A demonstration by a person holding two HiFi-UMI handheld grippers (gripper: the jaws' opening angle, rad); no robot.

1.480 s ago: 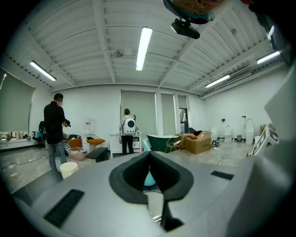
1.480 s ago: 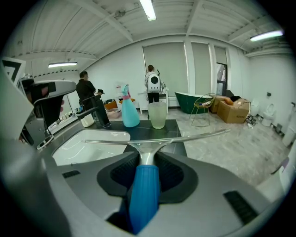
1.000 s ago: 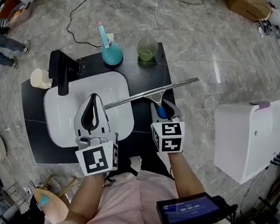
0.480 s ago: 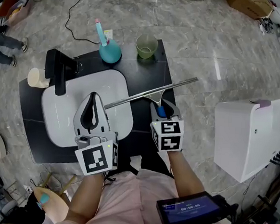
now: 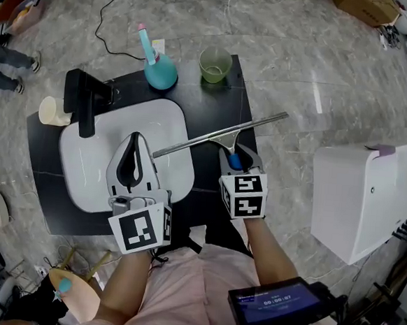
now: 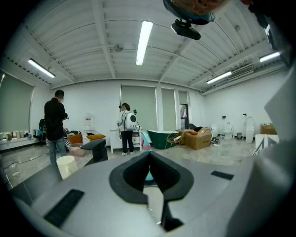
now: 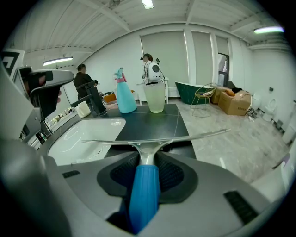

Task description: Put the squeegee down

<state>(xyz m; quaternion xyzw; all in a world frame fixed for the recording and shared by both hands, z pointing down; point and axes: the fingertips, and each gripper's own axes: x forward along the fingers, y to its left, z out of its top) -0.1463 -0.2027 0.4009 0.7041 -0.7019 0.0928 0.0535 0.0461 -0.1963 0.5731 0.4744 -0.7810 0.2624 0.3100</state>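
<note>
The squeegee has a blue handle point(image 7: 144, 194) and a long metal blade point(image 5: 220, 134). My right gripper point(image 5: 237, 156) is shut on the handle and holds the squeegee above the black counter point(image 5: 218, 107). In the head view the blade slants from the white sink's point(image 5: 84, 166) right rim out past the counter's right edge. In the right gripper view the blade point(image 7: 159, 137) lies across the frame just beyond the jaws. My left gripper point(image 5: 135, 139) hovers over the sink with its tips together and nothing in them. In its own view the left gripper point(image 6: 149, 155) is likewise shut.
At the back of the counter stand a teal spray bottle point(image 5: 160, 71) and a green cup point(image 5: 214, 65). A black faucet point(image 5: 82, 100) and a white cup point(image 5: 51, 111) are at the sink's left. A white box point(image 5: 369, 196) sits to the right. People stand far off.
</note>
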